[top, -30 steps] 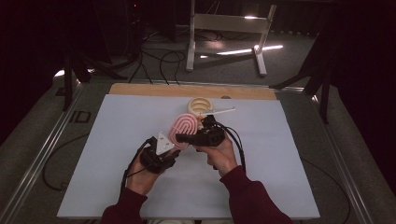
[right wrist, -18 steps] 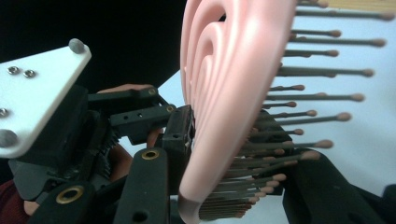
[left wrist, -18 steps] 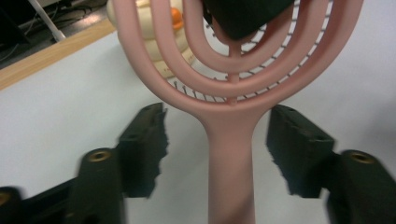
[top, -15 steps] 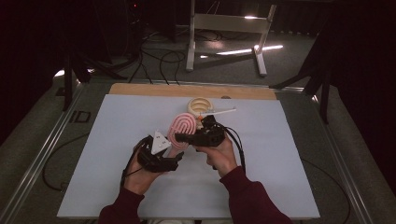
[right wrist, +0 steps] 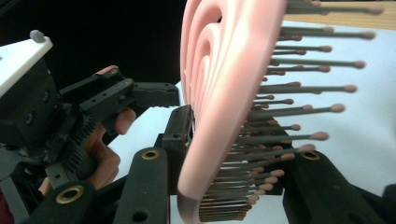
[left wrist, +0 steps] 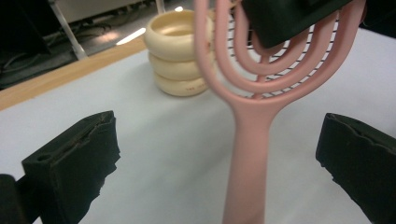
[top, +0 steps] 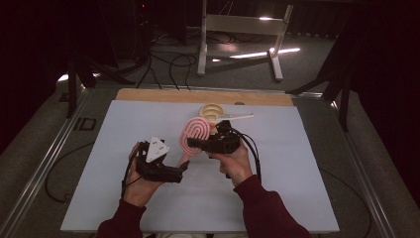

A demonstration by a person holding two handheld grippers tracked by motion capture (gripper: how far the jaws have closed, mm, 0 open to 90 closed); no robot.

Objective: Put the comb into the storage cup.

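Right gripper (top: 194,144): jaws clenched on the head of one pink hairbrush (top: 195,131), one pad on the smooth ribbed back, the other among the bristles, as the right gripper view shows (right wrist: 224,116). Left gripper (top: 182,168): jaws released and standing wide, having just been opening; the pink handle (left wrist: 247,158) rises between the two black pads without touching either. The brush is held up off the surface near the middle of the table, handle pointing toward the near left. Count: one brush, two grippers, two hands, one stack of three cream rings (left wrist: 180,56), one pale stick-like item (top: 237,117) lying just right of the stack. The ring stack (top: 212,111) stands just beyond the brush head, toward the far edge. Surface: a pale grey-white sheet (top: 297,163) over a table, a strip of bare wood (top: 148,95) along its far side, metal rails left and right. Room: dark, with floor cables (top: 173,59) and a white frame stand (top: 237,29) beyond the table.
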